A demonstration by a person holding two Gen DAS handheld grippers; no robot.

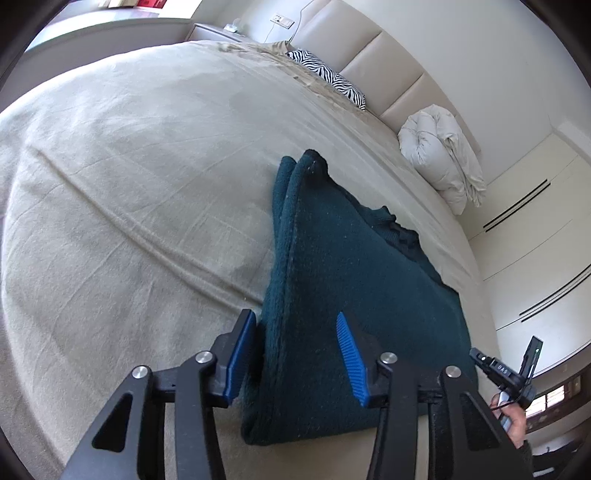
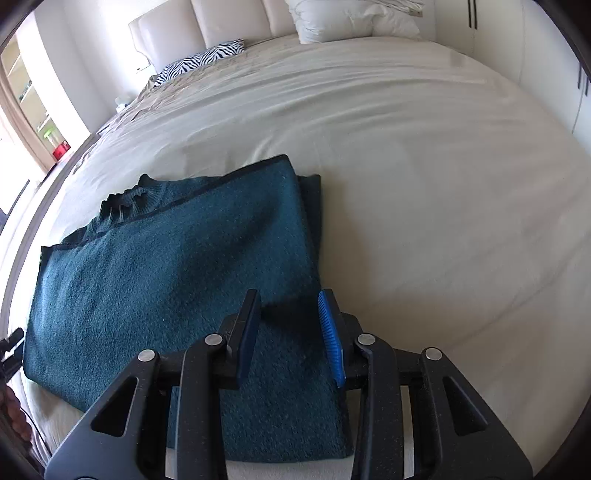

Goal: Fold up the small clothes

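Your bed [image 2: 424,155] carries the teal sweater [image 2: 166,277], folded near its front edge. Both claws hover over it with jaws apart, gripping nothing: left claw [image 1: 297,356] astride one folded edge, right claw [image 2: 290,332] over the opposite corner. Pinch only the top layer and you'll likely drag the fold open. No label reads clearly on the garment.

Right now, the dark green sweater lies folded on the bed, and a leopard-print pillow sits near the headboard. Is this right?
Not quite. The pillow near the headboard has a zebra print, black and white stripes, as the right wrist view shows. The dark green sweater does lie folded on the bed.
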